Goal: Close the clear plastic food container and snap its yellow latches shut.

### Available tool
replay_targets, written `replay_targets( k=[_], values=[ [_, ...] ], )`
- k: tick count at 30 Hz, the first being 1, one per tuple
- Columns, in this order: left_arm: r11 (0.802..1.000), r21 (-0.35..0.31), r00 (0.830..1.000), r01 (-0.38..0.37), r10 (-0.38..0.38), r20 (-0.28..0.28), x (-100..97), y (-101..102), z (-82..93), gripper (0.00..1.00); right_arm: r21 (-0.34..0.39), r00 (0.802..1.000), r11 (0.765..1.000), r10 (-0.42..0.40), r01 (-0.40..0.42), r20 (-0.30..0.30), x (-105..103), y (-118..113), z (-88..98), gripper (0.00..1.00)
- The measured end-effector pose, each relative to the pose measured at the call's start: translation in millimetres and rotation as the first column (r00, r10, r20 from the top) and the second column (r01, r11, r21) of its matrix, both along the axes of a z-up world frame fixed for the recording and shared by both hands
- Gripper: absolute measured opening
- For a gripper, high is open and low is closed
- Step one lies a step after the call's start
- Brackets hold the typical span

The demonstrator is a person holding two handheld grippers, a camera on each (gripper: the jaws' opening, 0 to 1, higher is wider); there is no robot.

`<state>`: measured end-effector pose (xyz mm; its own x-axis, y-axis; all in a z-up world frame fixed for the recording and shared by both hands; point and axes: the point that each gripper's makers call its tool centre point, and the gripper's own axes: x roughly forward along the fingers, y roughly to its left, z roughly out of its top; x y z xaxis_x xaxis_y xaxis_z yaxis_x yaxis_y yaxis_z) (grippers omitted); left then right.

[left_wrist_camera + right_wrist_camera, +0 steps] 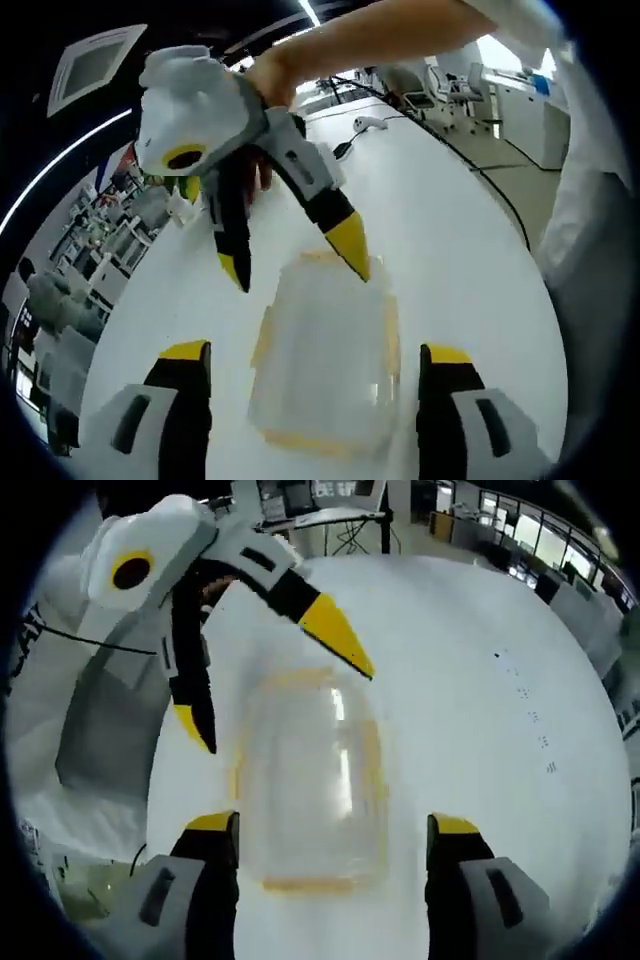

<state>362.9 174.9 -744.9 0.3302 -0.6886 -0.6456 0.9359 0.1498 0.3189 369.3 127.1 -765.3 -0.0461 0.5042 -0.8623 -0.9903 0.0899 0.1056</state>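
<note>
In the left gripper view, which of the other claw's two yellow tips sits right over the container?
The larger, wedge-shaped tip of the right claw overlaps the far edge of the container. The thinner tip hangs beside it, over bare table.

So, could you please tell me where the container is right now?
The container lies on the white table, between the open jaws in both gripper views, with the other gripper's yellow tips at its far end.

Bright overhead light, motion blur, fisheye-warped edges.
</note>
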Motion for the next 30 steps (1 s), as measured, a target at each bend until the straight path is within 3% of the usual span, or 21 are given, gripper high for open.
replay_targets(
  k=[1, 3, 7, 13, 30],
  values=[
    [1.0, 0.002, 1.0, 0.002, -0.002, 0.009, 4.3, 1, -1.5, 0.99, 0.017, 1.0, 1.0, -0.001, 0.001, -0.015, -5, -1, -1.6, 0.85],
    [0.999, 0.054, 1.0, 0.008, -0.01, 0.025, 8.7, 9, -7.9, 0.95, 0.037, 1.0, 0.999, -0.003, 0.005, -0.03, -10, -2, -3.1, 0.9],
    [0.998, 0.068, 1.0, -0.001, 0.002, -0.01, 10.4, 14, -17.1, 0.95, 0.04, 1.0, 0.999, -0.016, 0.016, 0.002, -10, -6, -6.4, 0.88],
    [0.996, 0.084, 1.0, -0.001, 0.002, -0.011, 14.5, 18, -22.6, 0.94, 0.053, 0.999, 0.998, -0.029, 0.028, 0.016, -7, -5, -9.1, 0.89],
    [0.992, 0.126, 0.996, 0.0, 0.011, -0.088, 11.7, 28, -48.5, 0.92, 0.052, 0.999, 0.998, -0.037, 0.037, 0.01, -17, -9, -29.9, 0.91]
  ],
)
